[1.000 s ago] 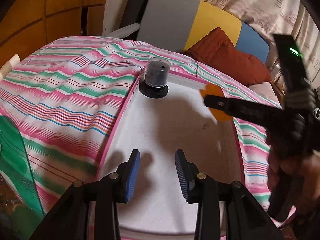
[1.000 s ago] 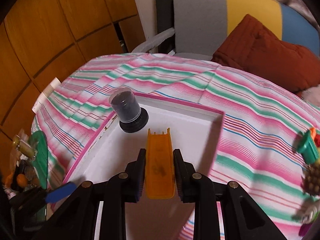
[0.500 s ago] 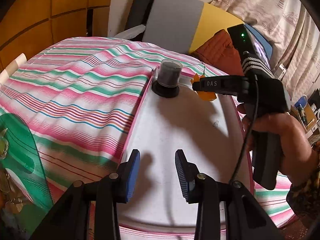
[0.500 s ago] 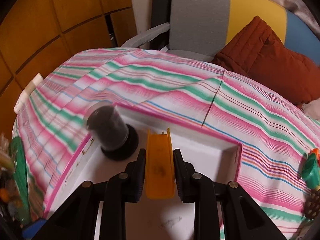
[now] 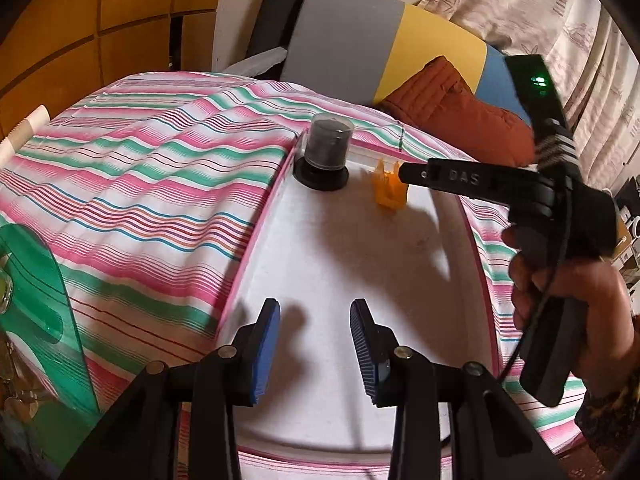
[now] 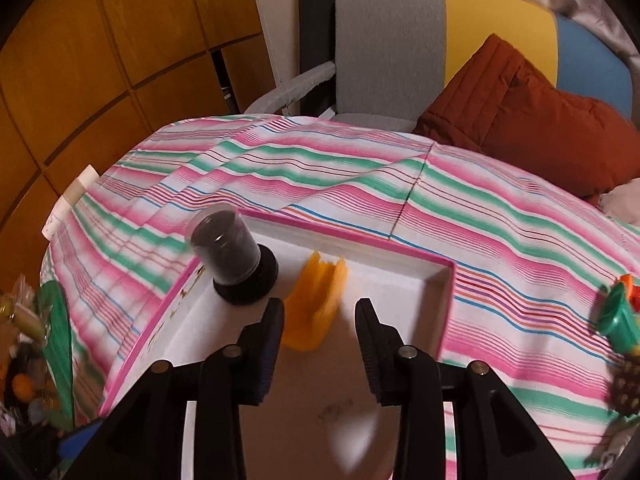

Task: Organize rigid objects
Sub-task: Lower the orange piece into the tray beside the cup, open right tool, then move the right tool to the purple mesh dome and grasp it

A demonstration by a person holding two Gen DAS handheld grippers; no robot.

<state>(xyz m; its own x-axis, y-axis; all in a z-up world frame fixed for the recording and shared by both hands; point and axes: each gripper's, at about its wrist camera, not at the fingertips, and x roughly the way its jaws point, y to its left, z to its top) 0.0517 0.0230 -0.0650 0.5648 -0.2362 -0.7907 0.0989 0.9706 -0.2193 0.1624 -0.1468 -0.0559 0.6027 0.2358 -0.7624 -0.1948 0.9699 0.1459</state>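
Observation:
A white tray with a pink rim (image 6: pixel 400 276) (image 5: pixel 340 260) lies on the striped cloth. At its far left corner stands a dark cylinder container (image 6: pixel 230 254) (image 5: pixel 326 152) on a black base. Just right of it an orange plastic piece (image 6: pixel 314 304) (image 5: pixel 388 190) looks blurred and tilted on the tray floor. My right gripper (image 6: pixel 320 320) (image 5: pixel 403 171) hangs over that piece with its jaws opening; the pads no longer press on it. My left gripper (image 5: pixel 315 320) stands open over the tray's near end with nothing between its fingers.
A striped cloth (image 6: pixel 520 240) covers the table. A green transparent piece (image 5: pixel 40 300) and small clutter lie at the left edge. Green and orange toys (image 6: pixel 620 320) sit at the right. Behind the table stands a chair with a red cushion (image 6: pixel 520 120).
The right gripper carried the orange piece to the tray's far end beside the cylinder, then its jaws parted and the piece slipped free and tilted. The left gripper stayed put.

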